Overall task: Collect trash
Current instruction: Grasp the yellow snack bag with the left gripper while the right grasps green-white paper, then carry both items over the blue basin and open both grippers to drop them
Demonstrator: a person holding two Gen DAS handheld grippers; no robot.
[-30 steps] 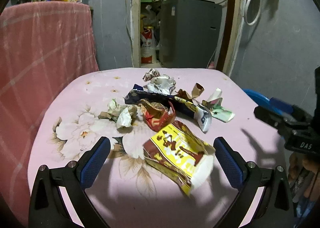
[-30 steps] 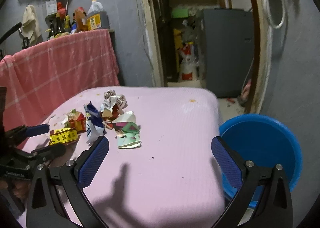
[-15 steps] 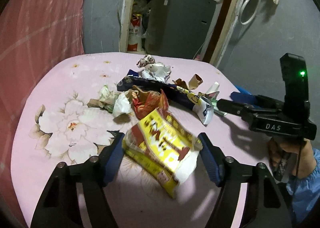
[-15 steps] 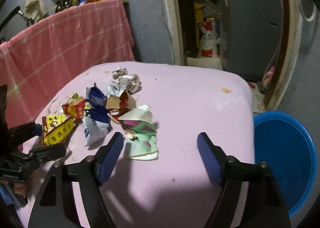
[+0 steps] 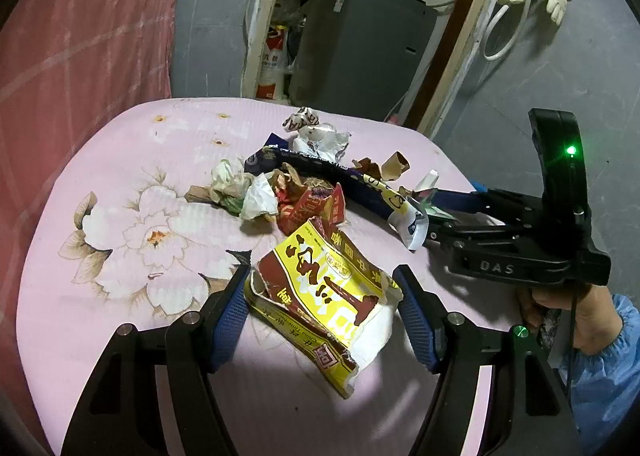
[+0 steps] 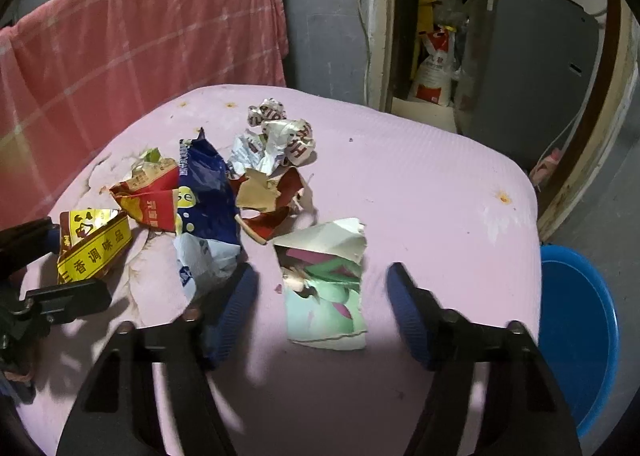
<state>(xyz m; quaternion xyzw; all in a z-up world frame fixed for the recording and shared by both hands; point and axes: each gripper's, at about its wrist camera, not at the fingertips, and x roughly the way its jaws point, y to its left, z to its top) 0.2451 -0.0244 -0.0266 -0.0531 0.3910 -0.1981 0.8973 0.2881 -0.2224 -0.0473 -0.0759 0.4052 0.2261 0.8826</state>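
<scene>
A yellow and brown snack bag lies on the pink table between the fingers of my left gripper, whose pads touch or nearly touch its sides. It also shows in the right wrist view. My right gripper is open around a torn green and white wrapper. More trash lies beyond: a blue and white bag, a red wrapper, crumpled white wrappers and brown paper scraps.
A blue basin stands on the floor past the table's right edge. A pink checked cloth covers a counter behind the table. A doorway with a grey appliance is at the back.
Both grippers moved forward and down toward the table. My left jaws narrowed around the yellow bag. My right jaws narrowed and now straddle the green wrapper.
</scene>
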